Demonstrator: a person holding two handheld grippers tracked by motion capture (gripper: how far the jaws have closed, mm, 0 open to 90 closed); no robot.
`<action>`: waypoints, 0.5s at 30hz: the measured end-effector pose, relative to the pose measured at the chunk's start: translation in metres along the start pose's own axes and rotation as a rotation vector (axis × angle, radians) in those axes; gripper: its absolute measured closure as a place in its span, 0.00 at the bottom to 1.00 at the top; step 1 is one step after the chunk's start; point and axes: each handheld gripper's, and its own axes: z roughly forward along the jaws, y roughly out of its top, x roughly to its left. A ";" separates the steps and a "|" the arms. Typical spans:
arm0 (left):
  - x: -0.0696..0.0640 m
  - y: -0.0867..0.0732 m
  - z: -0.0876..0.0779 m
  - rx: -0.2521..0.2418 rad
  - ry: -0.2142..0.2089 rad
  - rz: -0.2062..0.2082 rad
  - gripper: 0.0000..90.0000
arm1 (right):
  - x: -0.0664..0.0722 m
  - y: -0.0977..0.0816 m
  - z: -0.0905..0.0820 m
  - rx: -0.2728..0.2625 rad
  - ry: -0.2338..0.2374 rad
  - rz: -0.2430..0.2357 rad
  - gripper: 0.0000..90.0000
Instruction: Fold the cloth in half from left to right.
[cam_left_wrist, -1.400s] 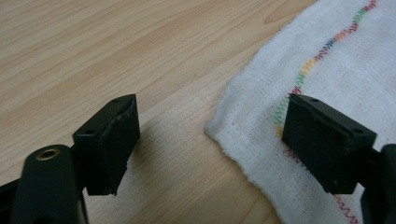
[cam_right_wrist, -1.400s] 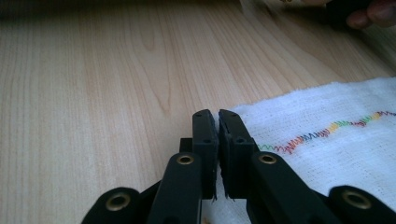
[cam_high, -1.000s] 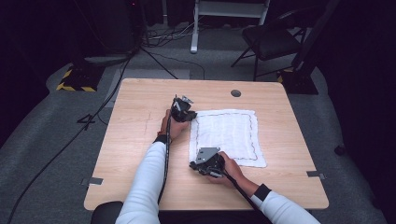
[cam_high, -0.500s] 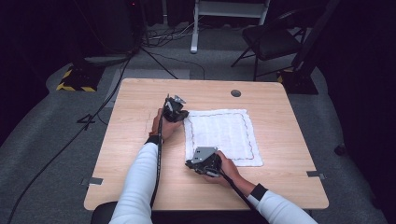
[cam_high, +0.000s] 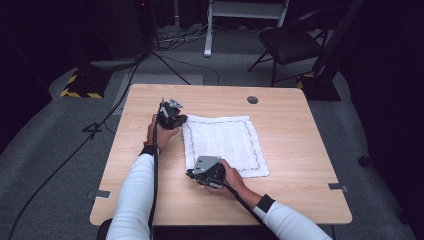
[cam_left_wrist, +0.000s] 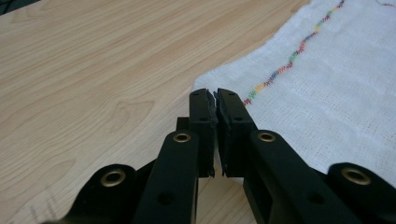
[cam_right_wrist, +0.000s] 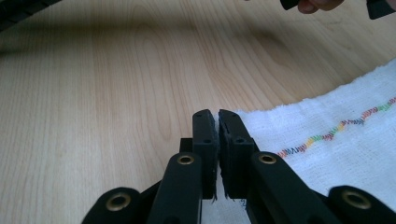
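White cloth (cam_high: 224, 145) lies flat on my surface (cam_high: 295, 130); left claw (cam_left_wrist: 216, 100) and right claw (cam_right_wrist: 217, 121) pinch its near-side corners. Next: lift together and fold across.

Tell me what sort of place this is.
Probably a lab or studio set up for recording: a lone wooden table on grey carpet, cables trailing across the dark floor, an equipment stand and a black chair behind.
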 end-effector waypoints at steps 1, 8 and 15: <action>0.001 -0.001 -0.002 -0.006 0.005 -0.004 0.95 | 0.000 0.002 0.001 -0.004 0.003 0.003 0.96; 0.007 -0.002 -0.016 -0.024 0.024 -0.002 0.95 | 0.002 0.015 0.002 -0.026 -0.004 -0.006 0.96; 0.002 0.008 -0.021 -0.060 0.023 0.008 0.95 | -0.003 0.016 -0.011 -0.047 -0.022 0.004 0.96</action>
